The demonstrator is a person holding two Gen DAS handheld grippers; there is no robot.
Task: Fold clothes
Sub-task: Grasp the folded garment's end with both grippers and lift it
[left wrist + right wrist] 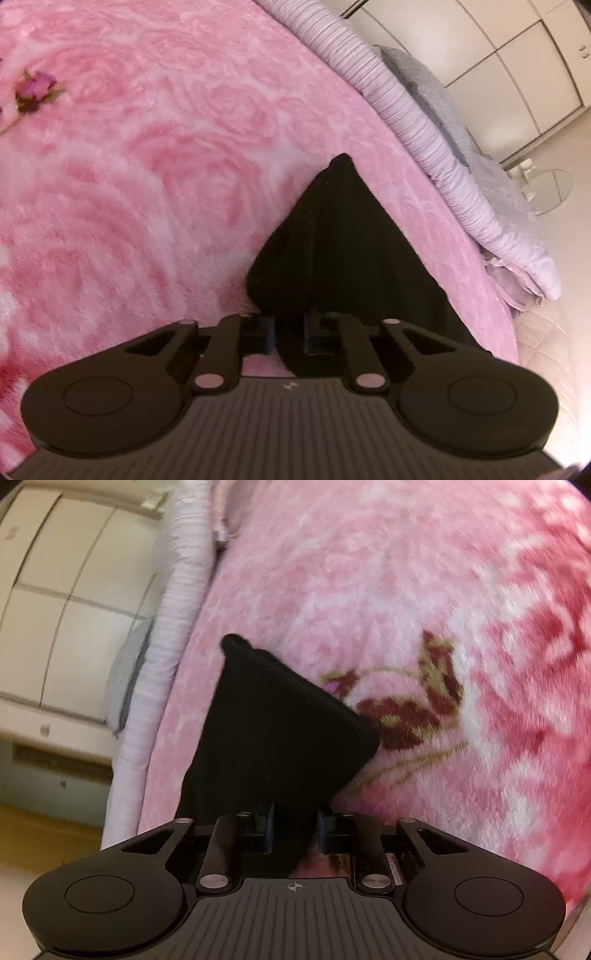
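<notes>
- A pink rose-patterned blanket [166, 166] covers the bed.
- One black garment [332, 240] hangs ahead of both tools.
- Left tool [289, 334] and right tool [294, 829] each clamp its cloth.
- One lilac quilt [424, 122] lies beyond.

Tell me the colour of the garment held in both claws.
Plain black garment, with no visible pattern; it shows best in the right wrist view against the pink floral blanket.

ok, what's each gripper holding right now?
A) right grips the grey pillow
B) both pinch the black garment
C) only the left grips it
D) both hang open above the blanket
B: the left gripper and the right gripper each have the black garment between their fingers, over the pink blanket.
</notes>
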